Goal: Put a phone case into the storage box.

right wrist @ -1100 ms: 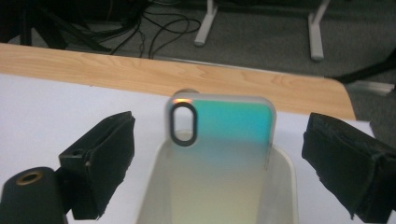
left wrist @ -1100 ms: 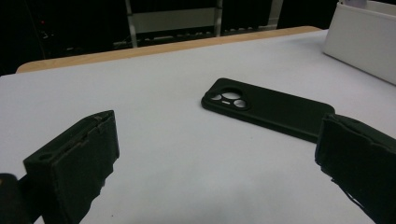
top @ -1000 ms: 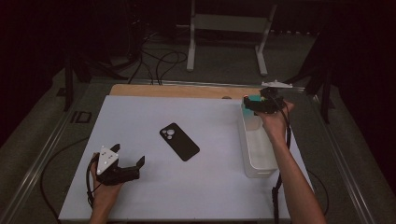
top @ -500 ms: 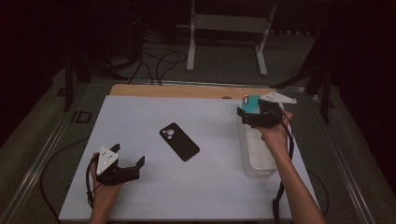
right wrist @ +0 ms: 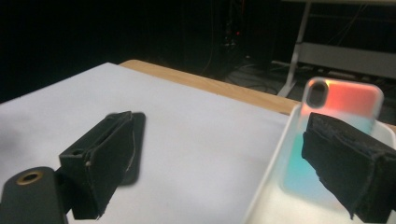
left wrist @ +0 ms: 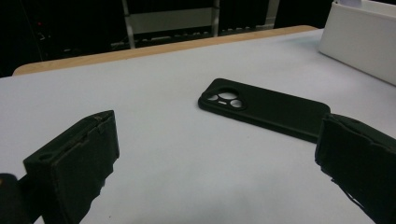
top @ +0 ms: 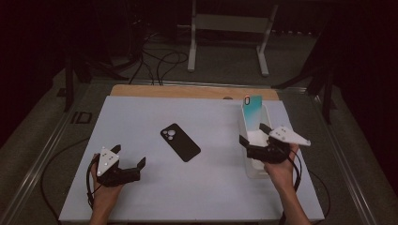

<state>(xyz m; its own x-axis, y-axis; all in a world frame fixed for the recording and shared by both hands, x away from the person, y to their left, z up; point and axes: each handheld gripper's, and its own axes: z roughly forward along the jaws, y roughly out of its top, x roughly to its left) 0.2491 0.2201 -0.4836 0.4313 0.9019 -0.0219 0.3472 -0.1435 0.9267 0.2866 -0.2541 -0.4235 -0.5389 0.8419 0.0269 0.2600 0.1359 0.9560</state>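
Observation:
A black phone (top: pixel 180 142) lies face down mid-table, camera end toward the far left; it also shows in the left gripper view (left wrist: pixel 266 107) and partly behind a jaw (right wrist: pixel 136 140). A teal and orange phone case (top: pixel 252 110) stands upright against the far end of the white bin (top: pixel 257 169), and is blurred in the right gripper view (right wrist: pixel 341 105). My right gripper (top: pixel 252 133) hovers open over the bin's middle, apart from the case, nothing between its jaws (right wrist: pixel 219 126). My left gripper (top: pixel 127 155) rests open near the front left, jaws wide and aimed at the black phone (left wrist: pixel 219 133).
The white table surface (top: pixel 141 122) ends in a wooden strip (top: pixel 187 91) along its far edge. The bin's wall (left wrist: pixel 359 42) stands at the right. Cables and a metal stand (top: pixel 230 28) lie on the floor beyond the table.
My right gripper let go of the teal case at the bin's far end and drew back toward the person. The case now stands on its own. The left gripper has not moved.

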